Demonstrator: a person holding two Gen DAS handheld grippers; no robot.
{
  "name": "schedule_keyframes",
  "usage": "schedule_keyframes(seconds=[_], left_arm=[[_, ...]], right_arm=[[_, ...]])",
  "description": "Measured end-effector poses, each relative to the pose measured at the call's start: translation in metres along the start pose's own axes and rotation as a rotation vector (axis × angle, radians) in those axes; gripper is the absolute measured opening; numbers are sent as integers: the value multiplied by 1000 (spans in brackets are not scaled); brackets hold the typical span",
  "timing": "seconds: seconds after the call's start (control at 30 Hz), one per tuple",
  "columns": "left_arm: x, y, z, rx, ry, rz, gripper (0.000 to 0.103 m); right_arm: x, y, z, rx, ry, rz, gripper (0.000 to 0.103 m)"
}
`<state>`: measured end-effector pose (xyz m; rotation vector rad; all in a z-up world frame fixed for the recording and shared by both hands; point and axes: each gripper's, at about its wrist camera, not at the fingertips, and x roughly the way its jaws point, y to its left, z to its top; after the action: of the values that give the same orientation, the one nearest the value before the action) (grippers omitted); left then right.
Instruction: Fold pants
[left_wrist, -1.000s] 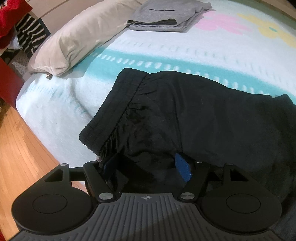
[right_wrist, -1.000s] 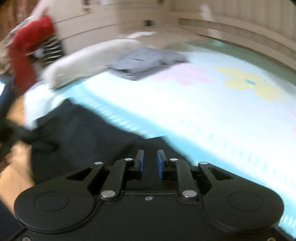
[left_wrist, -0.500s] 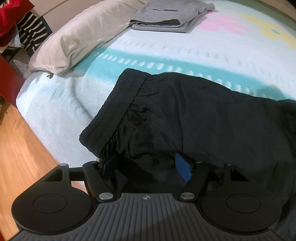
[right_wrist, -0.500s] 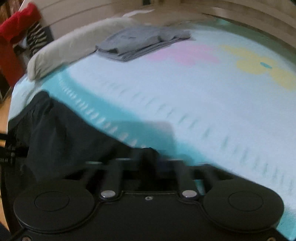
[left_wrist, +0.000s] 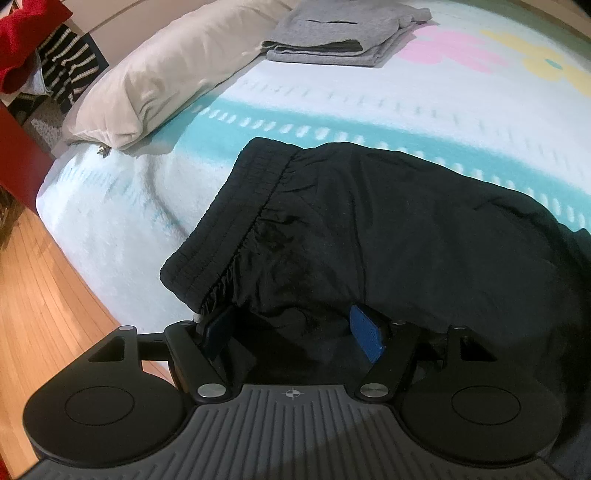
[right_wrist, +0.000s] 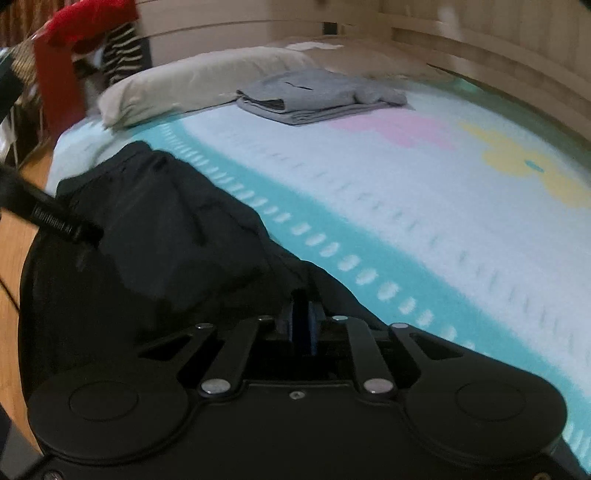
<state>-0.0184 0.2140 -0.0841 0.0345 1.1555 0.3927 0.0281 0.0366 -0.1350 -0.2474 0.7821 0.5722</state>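
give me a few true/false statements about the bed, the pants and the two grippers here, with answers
1. The black pants lie on the bed. True.
2. The left gripper has its jaws nearly together. False: they stand wide apart, with black fabric between them.
3. Folded grey clothes sit beside the pillow. True.
4. The right gripper is spread wide. False: its pads are close together at the pants' edge.
5. The pillow is red. False: it is off-white.
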Motion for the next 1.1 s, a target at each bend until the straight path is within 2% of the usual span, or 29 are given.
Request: schedule_keyframes(seconds=[0.1, 0.2, 0.27, 0.3, 0.33, 0.37, 0.5, 0.6, 0.73, 0.8, 0.87, 0.97, 1.1], left_arm=[[0, 0, 0, -2, 0, -1, 69], [1, 1, 0, -5, 1, -4, 69], [1, 2, 0, -8, 1, -7, 69], [2, 2, 0, -8, 2, -7, 69], [2, 2, 0, -8, 1, -7, 69], [2, 2, 0, -10, 1, -8, 69], [3, 2, -2, -9, -8, 5, 70], [3, -1, -2, 9, -23, 50, 70], [3, -2, -1, 14, -26, 66, 70], [1, -2, 0, 9, -28, 70, 69], [-3, 0, 1, -2, -29, 63, 68], [-13, 9, 1, -46, -51, 44, 66], [-34, 16, 0, -123, -123, -33, 66]], right_arm=[[1, 1, 5, 2, 3, 10, 21], [4, -2, 10, 45, -11, 21, 35], [6, -5, 14, 89, -24, 25, 37], [8, -7, 16, 109, -29, 22, 32], [10, -8, 18, 118, -30, 13, 11], [13, -8, 21, 116, -29, -14, 7], [20, -19, 32, 126, -70, -95, 5], [34, -31, 40, 175, -30, -93, 4], [47, -20, 35, 106, -11, -146, 3], [48, -20, 40, 117, -4, -156, 5], [47, -23, 46, 130, 1, -155, 18], [25, -31, 51, 170, -32, -177, 31], [-21, -46, 39, 226, -46, -162, 33]])
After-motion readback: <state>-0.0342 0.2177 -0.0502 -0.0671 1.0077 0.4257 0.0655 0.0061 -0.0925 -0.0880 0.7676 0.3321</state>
